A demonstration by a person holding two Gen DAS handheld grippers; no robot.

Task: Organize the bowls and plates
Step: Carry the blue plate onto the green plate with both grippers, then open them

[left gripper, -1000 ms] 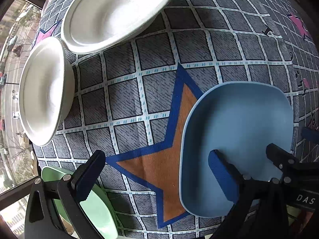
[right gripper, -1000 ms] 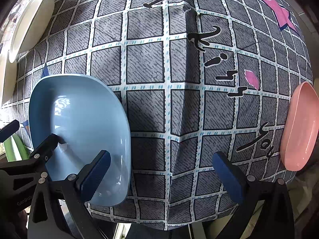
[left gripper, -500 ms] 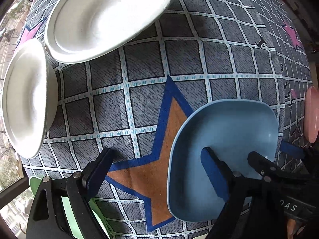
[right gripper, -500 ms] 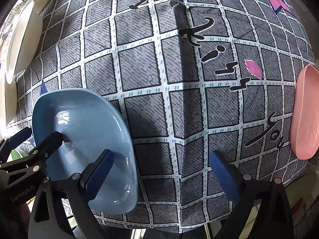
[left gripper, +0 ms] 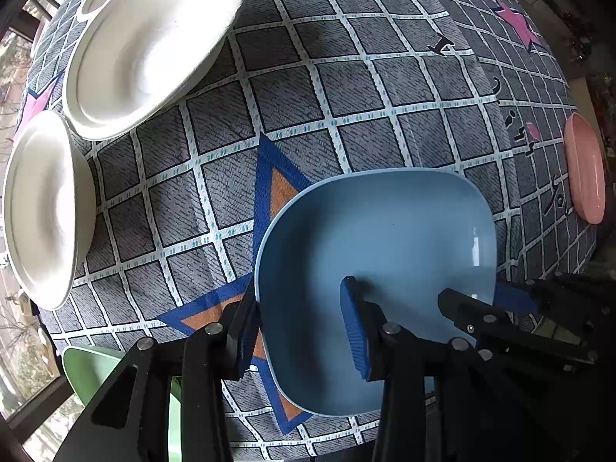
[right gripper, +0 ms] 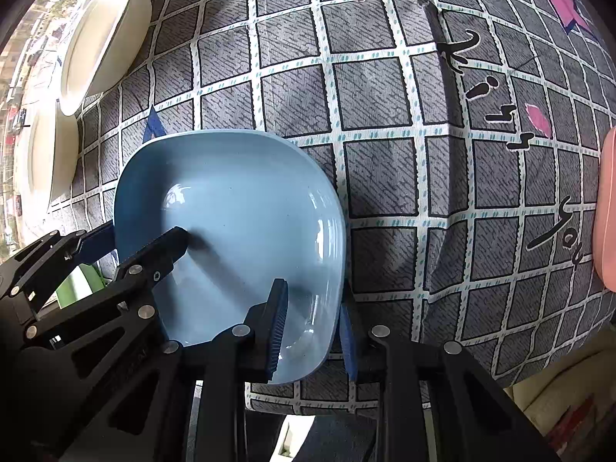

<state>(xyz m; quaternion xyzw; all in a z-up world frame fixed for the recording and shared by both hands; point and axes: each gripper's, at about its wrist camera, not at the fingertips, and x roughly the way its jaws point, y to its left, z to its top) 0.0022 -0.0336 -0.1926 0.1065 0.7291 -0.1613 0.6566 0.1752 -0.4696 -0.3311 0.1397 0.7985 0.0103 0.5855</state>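
Observation:
A light blue squarish plate [left gripper: 385,246] lies on the checked cloth near the table's front edge; it also shows in the right wrist view [right gripper: 231,208]. My left gripper [left gripper: 300,331] straddles its left rim, one finger outside, one inside, still with a gap. My right gripper [right gripper: 312,327] straddles its right rim, jaws narrowed close to the rim. Two white round plates [left gripper: 146,38] [left gripper: 42,208] lie at the far left. A pink plate [left gripper: 585,169] sits at the right edge and a green plate [left gripper: 100,365] at the near left.
The tablecloth [left gripper: 346,88] has a blue and orange star [left gripper: 281,192] and black lettering [right gripper: 492,92]. The table's front edge runs just below the blue plate [right gripper: 385,404]. A window is at the left.
Both grippers have moved onto the blue plate's rims and narrowed their jaws. The right gripper, wide open beside the plate before, now brackets the right rim.

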